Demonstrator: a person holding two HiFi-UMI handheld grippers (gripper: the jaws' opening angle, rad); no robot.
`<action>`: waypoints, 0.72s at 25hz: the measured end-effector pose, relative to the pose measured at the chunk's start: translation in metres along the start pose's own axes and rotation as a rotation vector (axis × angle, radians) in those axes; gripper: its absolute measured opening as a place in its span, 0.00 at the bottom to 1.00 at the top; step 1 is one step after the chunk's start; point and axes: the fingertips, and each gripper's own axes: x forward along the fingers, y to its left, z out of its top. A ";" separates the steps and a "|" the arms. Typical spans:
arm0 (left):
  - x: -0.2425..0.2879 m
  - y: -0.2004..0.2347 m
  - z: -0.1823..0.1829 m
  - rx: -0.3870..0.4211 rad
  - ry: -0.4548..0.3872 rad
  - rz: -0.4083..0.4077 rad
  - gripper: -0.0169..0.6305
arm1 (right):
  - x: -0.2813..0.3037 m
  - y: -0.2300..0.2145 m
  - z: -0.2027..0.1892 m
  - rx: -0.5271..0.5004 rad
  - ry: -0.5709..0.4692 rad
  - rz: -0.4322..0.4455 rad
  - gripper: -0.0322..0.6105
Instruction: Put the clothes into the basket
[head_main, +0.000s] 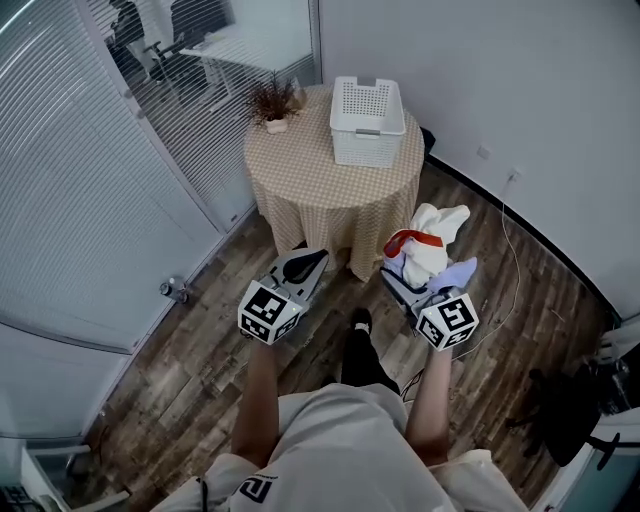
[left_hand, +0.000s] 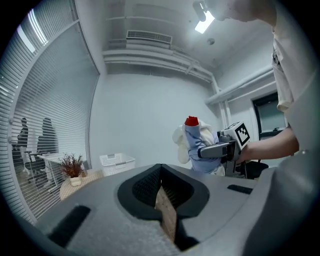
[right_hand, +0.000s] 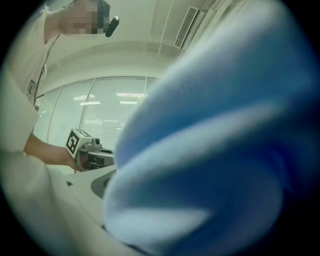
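A white slatted basket (head_main: 367, 120) stands on a round table with a checked cloth (head_main: 300, 190), far ahead of both grippers. My right gripper (head_main: 405, 275) is shut on a bundle of clothes (head_main: 430, 245) of white, red and pale blue cloth, held up over the wooden floor to the table's front right. Blue cloth (right_hand: 215, 150) fills the right gripper view and hides the jaws. The left gripper (head_main: 308, 265) is shut with nothing in it, level with the right one. In the left gripper view the clothes bundle (left_hand: 197, 145) and the basket (left_hand: 116, 162) both show.
A small potted dried plant (head_main: 272, 105) sits on the table's left rim. A glass partition with blinds (head_main: 120, 180) runs along the left, and white walls meet behind the table. A thin cable (head_main: 510, 250) lies on the floor at right. A black chair (head_main: 570, 400) stands at the lower right.
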 end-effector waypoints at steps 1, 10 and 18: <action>0.003 0.005 0.001 -0.001 0.000 0.005 0.04 | 0.005 -0.004 0.000 0.003 -0.005 0.002 0.71; 0.043 0.045 0.006 -0.049 -0.027 0.012 0.04 | 0.049 -0.039 0.001 -0.008 0.002 0.019 0.71; 0.079 0.069 0.012 -0.052 -0.033 0.016 0.04 | 0.079 -0.083 0.005 0.002 -0.001 0.022 0.71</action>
